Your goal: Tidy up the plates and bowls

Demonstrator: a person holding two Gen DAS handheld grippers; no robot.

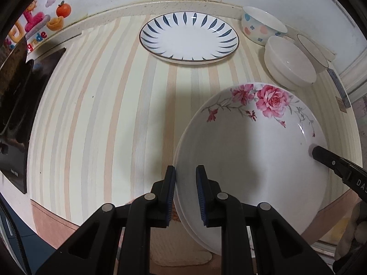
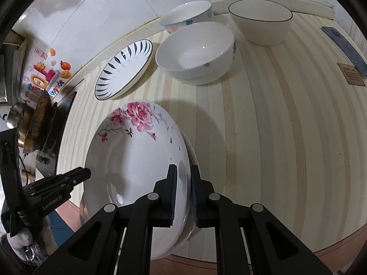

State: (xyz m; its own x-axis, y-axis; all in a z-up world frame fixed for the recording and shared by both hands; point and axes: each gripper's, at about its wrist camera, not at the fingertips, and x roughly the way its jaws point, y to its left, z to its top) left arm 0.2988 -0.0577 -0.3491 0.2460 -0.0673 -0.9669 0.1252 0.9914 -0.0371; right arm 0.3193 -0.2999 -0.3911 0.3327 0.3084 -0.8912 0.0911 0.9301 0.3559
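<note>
A white plate with pink roses (image 1: 247, 151) (image 2: 137, 160) is held over the striped table near its front edge, with a second plate's rim (image 1: 181, 213) showing under it. My left gripper (image 1: 185, 197) is shut on the stack's left rim. My right gripper (image 2: 183, 194) is shut on its right rim, and its finger shows in the left wrist view (image 1: 321, 154). A blue-leaf plate (image 1: 189, 37) (image 2: 125, 68) lies at the back. A plain white bowl (image 1: 290, 61) (image 2: 195, 52), a dotted bowl (image 1: 261, 25) (image 2: 185, 15) and a dark-rimmed bowl (image 1: 313, 50) (image 2: 261, 20) stand at the back right.
A black induction cooker (image 1: 20, 105) with a pan (image 2: 39, 123) sits at the left. A colourful sticker (image 1: 41, 18) is on the back wall. A dark phone-like slab (image 2: 344, 48) and a brown card (image 2: 353, 73) lie at the far right. The table's front edge (image 1: 52, 224) is close.
</note>
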